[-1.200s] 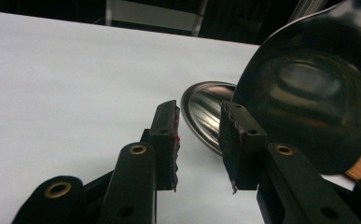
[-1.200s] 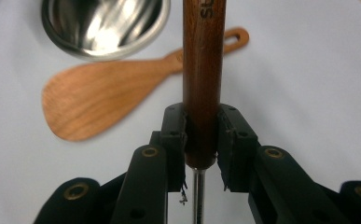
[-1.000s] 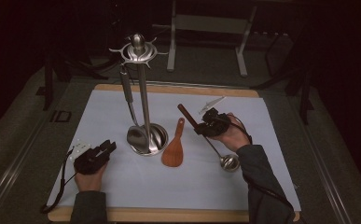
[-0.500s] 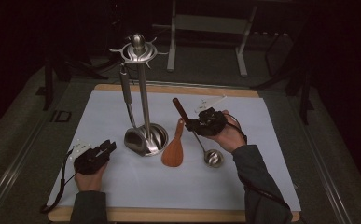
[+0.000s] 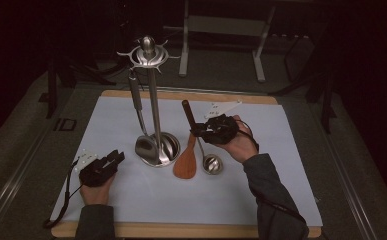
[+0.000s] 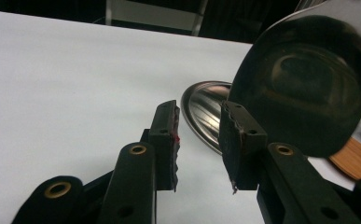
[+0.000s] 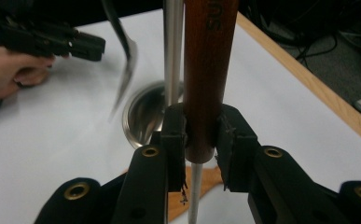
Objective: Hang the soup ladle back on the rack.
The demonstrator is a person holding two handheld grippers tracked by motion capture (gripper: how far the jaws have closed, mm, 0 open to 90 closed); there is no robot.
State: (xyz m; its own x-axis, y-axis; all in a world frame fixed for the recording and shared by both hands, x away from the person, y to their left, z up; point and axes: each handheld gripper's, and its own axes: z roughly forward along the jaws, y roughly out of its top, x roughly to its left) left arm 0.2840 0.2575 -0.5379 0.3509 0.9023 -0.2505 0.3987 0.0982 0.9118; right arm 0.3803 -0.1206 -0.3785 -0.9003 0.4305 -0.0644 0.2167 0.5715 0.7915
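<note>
Done: one steel ladle [image 5: 143,140] hangs on the tall steel utensil stand [image 5: 151,90].
In hand: right gripper [image 5: 201,131] clamps the brown wooden spatula [image 5: 186,162], blade low over the white mat [image 5: 281,165], beside a small steel ladle [image 5: 212,163].
Left gripper [image 5: 116,158]: jaws parted, empty.
Left: hanging both.

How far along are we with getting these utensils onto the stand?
Done: one steel ladle already hangs on the stand. In hand: the right gripper is shut on the wooden spatula, blade down on the mat. Left: a small ladle lies on the mat; the left gripper waits open.
</note>
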